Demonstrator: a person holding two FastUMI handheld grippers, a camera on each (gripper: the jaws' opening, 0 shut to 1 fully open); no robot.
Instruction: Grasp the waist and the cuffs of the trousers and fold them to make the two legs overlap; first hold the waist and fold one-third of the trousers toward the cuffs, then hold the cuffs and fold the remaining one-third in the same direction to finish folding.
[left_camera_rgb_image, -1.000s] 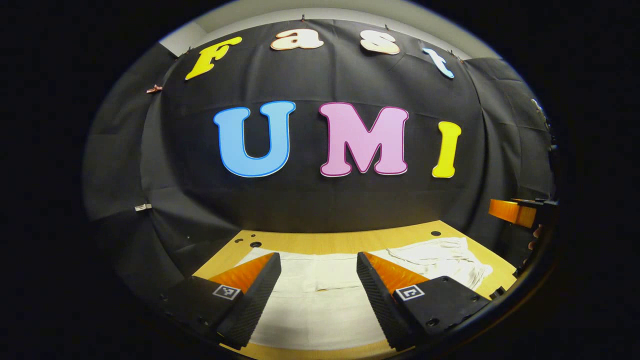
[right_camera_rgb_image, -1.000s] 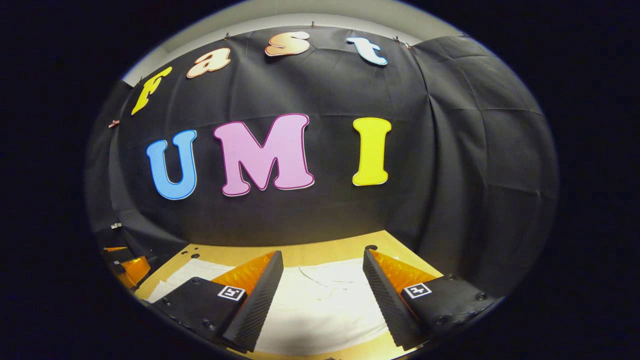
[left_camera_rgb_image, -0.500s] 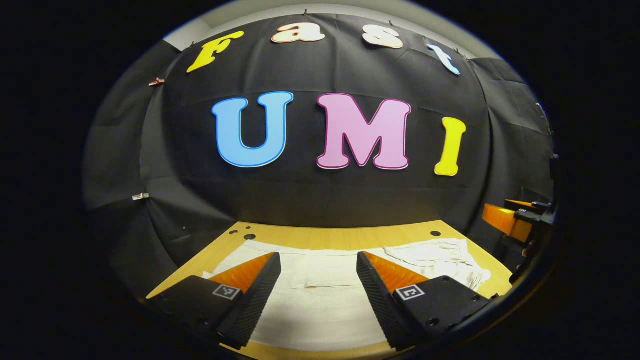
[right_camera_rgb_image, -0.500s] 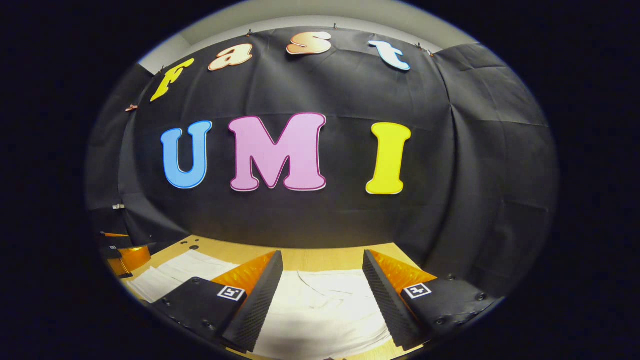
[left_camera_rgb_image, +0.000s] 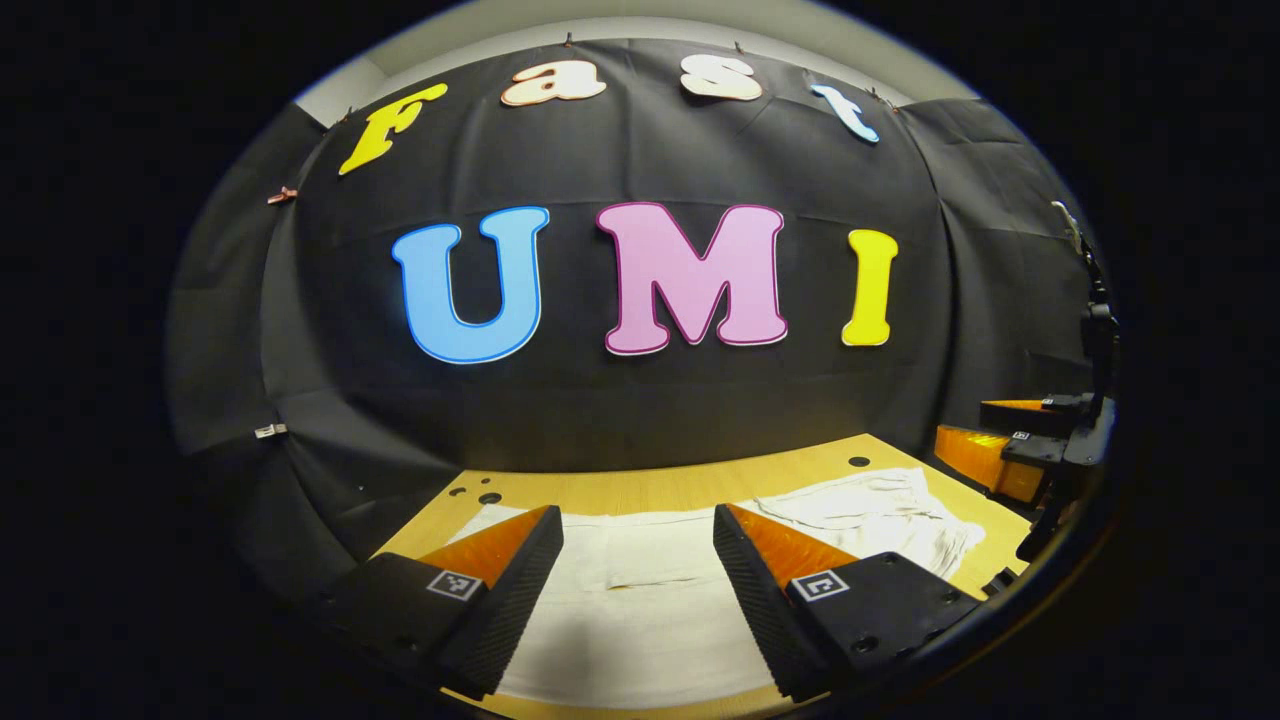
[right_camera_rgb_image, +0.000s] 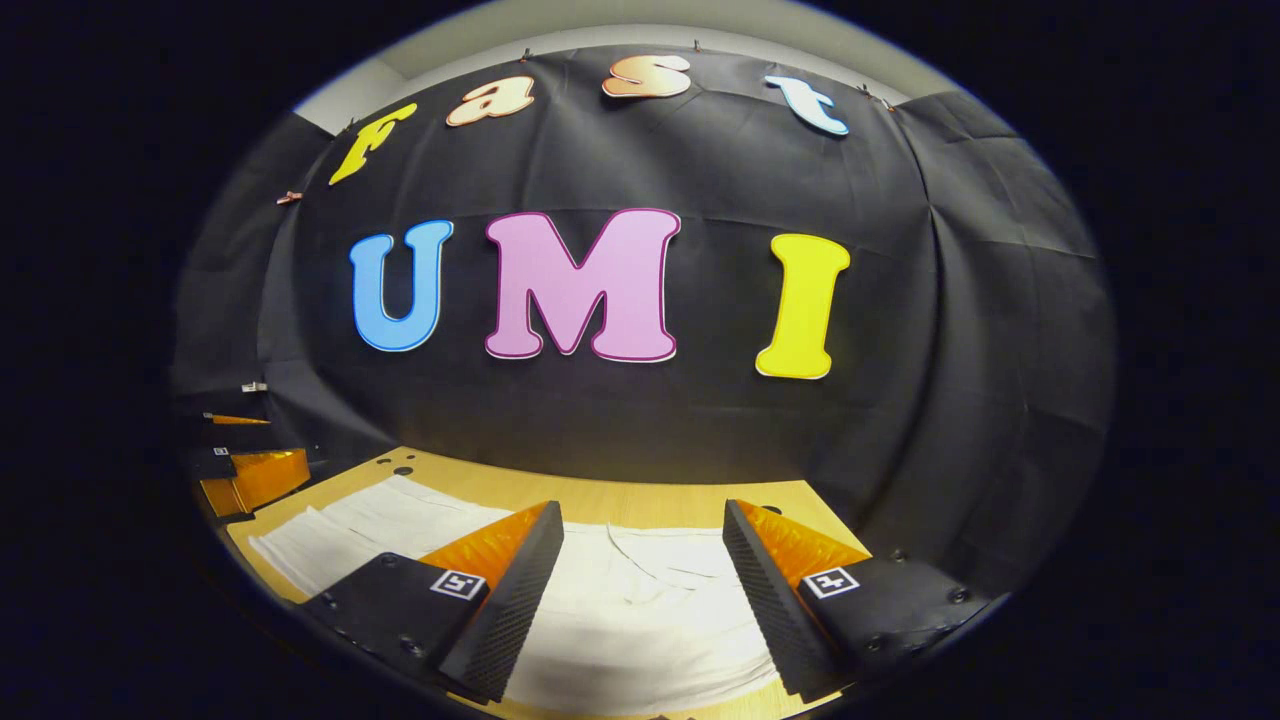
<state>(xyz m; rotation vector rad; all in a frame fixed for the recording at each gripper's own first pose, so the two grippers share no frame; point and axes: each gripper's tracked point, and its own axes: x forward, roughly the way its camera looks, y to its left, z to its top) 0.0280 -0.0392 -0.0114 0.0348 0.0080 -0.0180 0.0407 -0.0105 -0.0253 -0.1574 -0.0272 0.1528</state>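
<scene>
Counter (left_camera_rgb_image: 660, 485) with white trousers (left_camera_rgb_image: 640, 610) spread flat across it.
Left gripper (left_camera_rgb_image: 638, 535) and right gripper (right_camera_rgb_image: 643, 530) hover above the cloth, fingers wide apart, holding nothing.

Both views low over the table (left_camera_rgb_image: 650, 485), wall-facing, sharing the white trousers (right_camera_rgb_image: 640, 600).

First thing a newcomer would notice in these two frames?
The white trousers spread flat across the wooden table, bright against the dark booth wall. Next, each view's own gripper low in the foreground, fingers wide apart above the cloth: left gripper, right gripper. Nothing is gripped.
</scene>
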